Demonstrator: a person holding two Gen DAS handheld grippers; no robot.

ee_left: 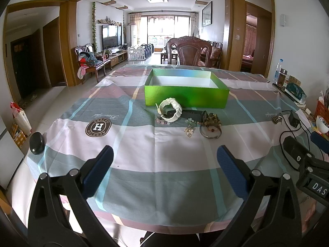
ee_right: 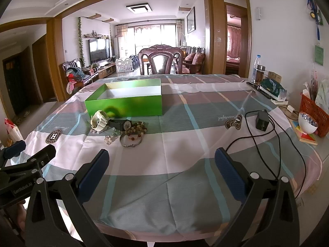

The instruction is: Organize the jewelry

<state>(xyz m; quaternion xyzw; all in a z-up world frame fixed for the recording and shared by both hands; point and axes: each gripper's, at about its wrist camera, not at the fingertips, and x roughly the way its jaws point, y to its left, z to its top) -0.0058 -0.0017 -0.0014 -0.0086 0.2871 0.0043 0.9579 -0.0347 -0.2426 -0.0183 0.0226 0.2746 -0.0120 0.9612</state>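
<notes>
Tablecloth (ee_left: 164, 154), empty green box (ee_left: 186, 97)

On the bench (ee_left: 164, 154), watches (ee_left: 169, 109), beads (ee_left: 211, 119) and a bangle (ee_left: 210, 133) lie bunched just before the open box (ee_left: 185, 96); a chair (ee_left: 189, 51) stands behind.

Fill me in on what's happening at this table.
A person holds a claw in each hand, and both the left claw and the right claw hang open over the near edge of the tablecloth, holding nothing. A small heap of jewelry lies in front of the open green box: a white watch, a black watch, a beaded bracelet and a metal bangle. The box looks empty, so sorting hasn't begun.
</notes>
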